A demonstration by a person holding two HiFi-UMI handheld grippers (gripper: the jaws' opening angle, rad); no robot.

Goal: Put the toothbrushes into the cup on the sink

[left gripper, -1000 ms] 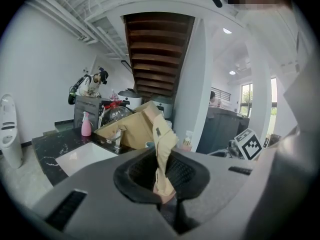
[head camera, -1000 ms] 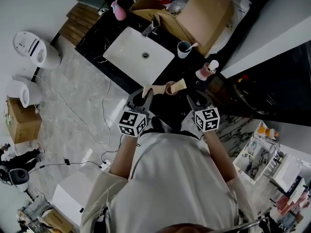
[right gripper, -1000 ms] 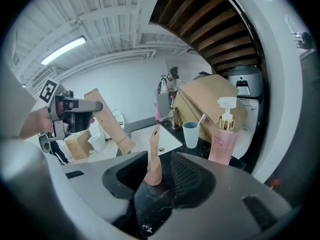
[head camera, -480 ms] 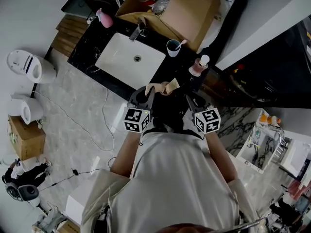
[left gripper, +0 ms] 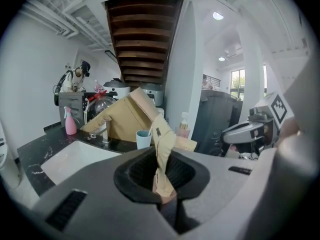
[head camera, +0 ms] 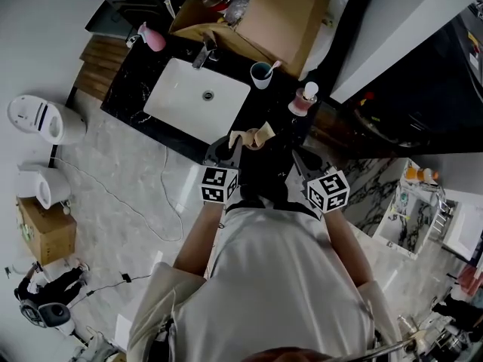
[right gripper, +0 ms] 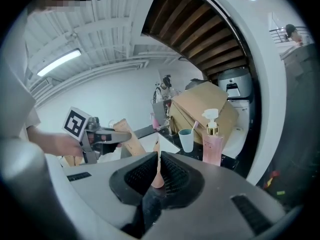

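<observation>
My left gripper (head camera: 226,143) is shut on a tan cardboard toothbrush packet (head camera: 253,136), held upright in the left gripper view (left gripper: 162,139). To its right, my right gripper (head camera: 296,155) has its jaws shut on a thin pinkish toothbrush handle (right gripper: 158,156) that stands between them. Both grippers hover just short of the black counter's near edge. A pale blue cup (head camera: 260,75) stands on the counter right of the white sink (head camera: 181,89), and one toothbrush (head camera: 273,65) leans in it. The cup also shows in both gripper views (left gripper: 143,139) (right gripper: 186,140).
A pink pump bottle (head camera: 300,101) stands on the counter right of the cup. The faucet (head camera: 205,51) and a pink spray bottle (head camera: 152,39) are behind the sink. A big cardboard box (head camera: 279,17) leans at the back. Cables and white appliances (head camera: 38,119) lie on the floor to the left.
The head camera has shifted, so the counter sits higher and further left in the picture. Both grippers stay close together in front of the body, the left one keeping the tan packet.
</observation>
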